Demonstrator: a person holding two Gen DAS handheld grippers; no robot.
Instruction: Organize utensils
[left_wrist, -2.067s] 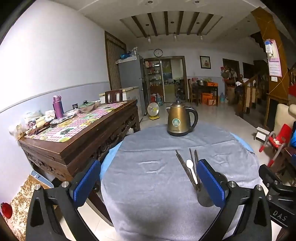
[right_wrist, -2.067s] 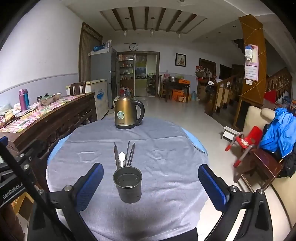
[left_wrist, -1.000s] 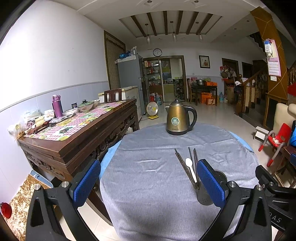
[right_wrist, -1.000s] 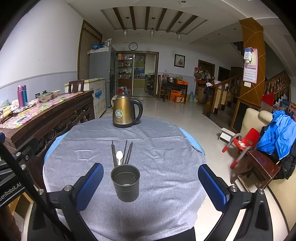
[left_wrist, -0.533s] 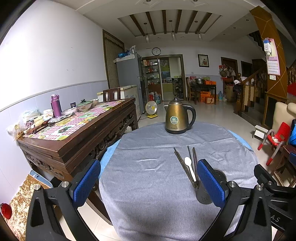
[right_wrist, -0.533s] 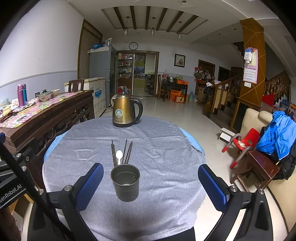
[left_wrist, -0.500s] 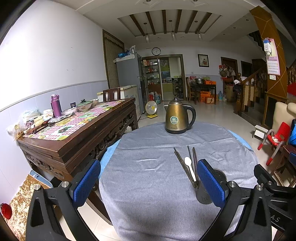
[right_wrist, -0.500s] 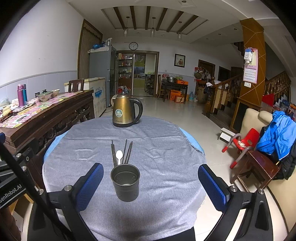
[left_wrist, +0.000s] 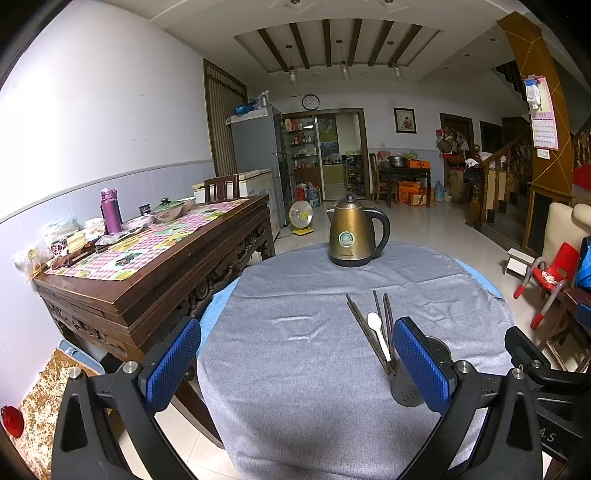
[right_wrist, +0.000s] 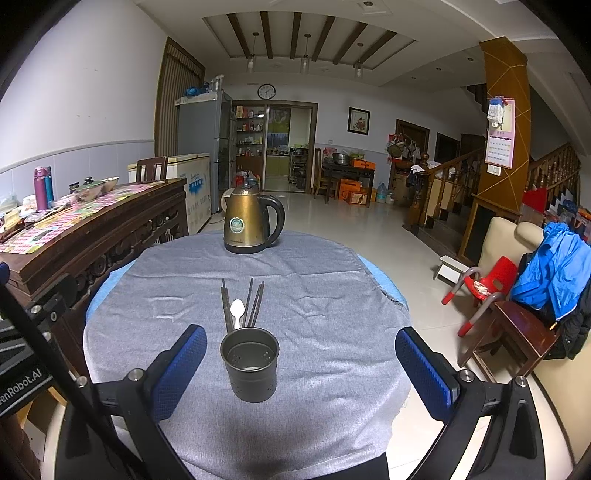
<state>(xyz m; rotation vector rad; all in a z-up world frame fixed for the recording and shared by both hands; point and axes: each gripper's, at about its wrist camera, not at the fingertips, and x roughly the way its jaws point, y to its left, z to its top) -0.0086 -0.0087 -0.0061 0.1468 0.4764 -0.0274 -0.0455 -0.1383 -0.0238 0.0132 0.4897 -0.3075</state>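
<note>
The right tool (right_wrist: 301, 365) hangs over the near edge of the bench (right_wrist: 332, 295), its two blue pads wide apart and holding nothing. The left tool (left_wrist: 297, 363) is also spread apart and empty, more to the left side of the bench. The cup (right_wrist: 249, 363) stands upright between the right tool's pads in that view, a little ahead of them and not touched. It is a dark metal cup with small holes in its wall. Inside I see only a pale bottom and no utensil, so I judge that the sorting is not yet begun.

Just behind the cup, on the grey cloth (right_wrist: 177, 280), lie the chopsticks (right_wrist: 255, 302), dark and thin, and a white spoon (right_wrist: 237, 310) between them. They lie close together, some touching.

The risk, I think, is in the picking. The chopsticks are thin and flat on soft cloth, so a tool may pinch the cloth with them, or take two at once. The cup looks light; a push from a pad or a utensil could tip it. The kettle (right_wrist: 251, 225) stands well apart at the far side.
</note>
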